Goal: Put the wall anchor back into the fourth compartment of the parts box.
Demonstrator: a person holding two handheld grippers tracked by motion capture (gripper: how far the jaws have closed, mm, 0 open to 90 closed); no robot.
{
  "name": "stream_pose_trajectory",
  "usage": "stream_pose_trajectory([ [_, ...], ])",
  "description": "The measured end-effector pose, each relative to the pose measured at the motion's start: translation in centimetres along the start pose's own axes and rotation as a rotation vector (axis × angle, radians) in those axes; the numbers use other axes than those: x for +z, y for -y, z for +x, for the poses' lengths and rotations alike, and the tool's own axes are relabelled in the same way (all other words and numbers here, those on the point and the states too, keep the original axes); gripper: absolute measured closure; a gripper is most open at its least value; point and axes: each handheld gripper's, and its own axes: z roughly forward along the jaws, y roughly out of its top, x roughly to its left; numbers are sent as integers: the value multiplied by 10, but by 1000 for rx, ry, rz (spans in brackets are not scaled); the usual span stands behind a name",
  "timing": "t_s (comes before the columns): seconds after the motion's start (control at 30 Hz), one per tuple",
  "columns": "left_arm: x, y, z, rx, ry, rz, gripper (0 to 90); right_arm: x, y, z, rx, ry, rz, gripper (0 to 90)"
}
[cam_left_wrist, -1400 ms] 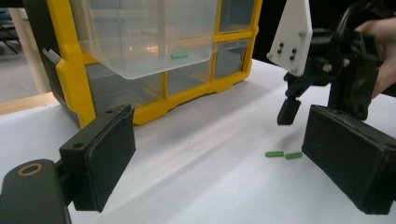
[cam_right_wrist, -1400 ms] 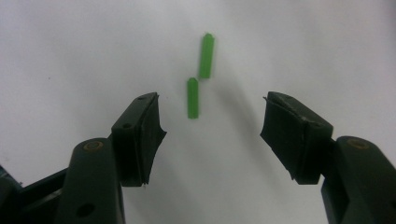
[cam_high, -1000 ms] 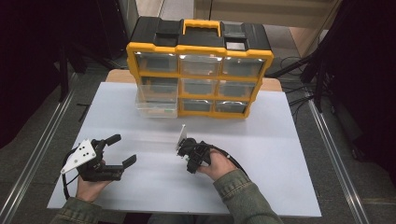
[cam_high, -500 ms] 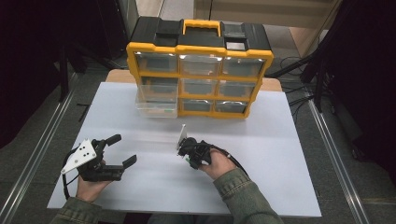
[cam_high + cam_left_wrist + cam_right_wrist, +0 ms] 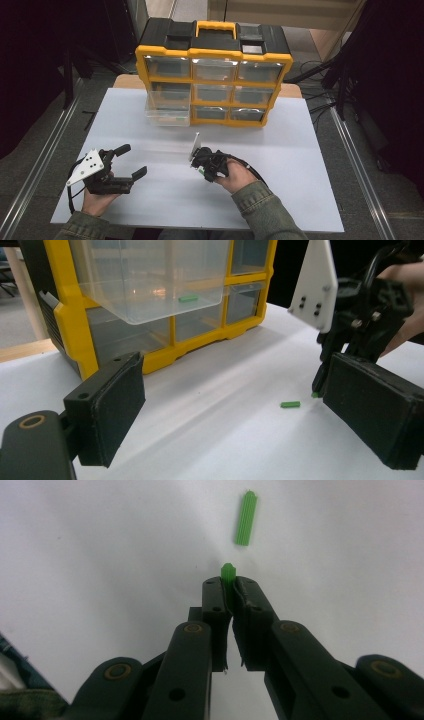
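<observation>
From above I see the yellow drawer box [image 5: 214, 80] at the back of the white table [image 5: 300, 165], one clear drawer [image 5: 167, 114] pulled out. My left gripper [image 5: 131, 161] is wide open and holds nothing.

In the left gripper view, that drawer holds one green peg [image 5: 188, 298]. Another peg [image 5: 290, 404] lies flat on open table.

In the right gripper view, my right gripper [image 5: 231, 585] is pinched on a green plug [image 5: 228, 572], its tip poking out ahead.
</observation>
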Motion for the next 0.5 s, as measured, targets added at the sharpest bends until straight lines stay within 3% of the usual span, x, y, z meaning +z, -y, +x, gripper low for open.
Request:
stream_pose_trajectory([
  [0.27,0,0,1,-1,4,-1,90,-24,3,0,-17,-4,-29,845],
  [0.5,1,0,1,0,5,2,90,-54,2,4,-17,-1,-42,846],
])
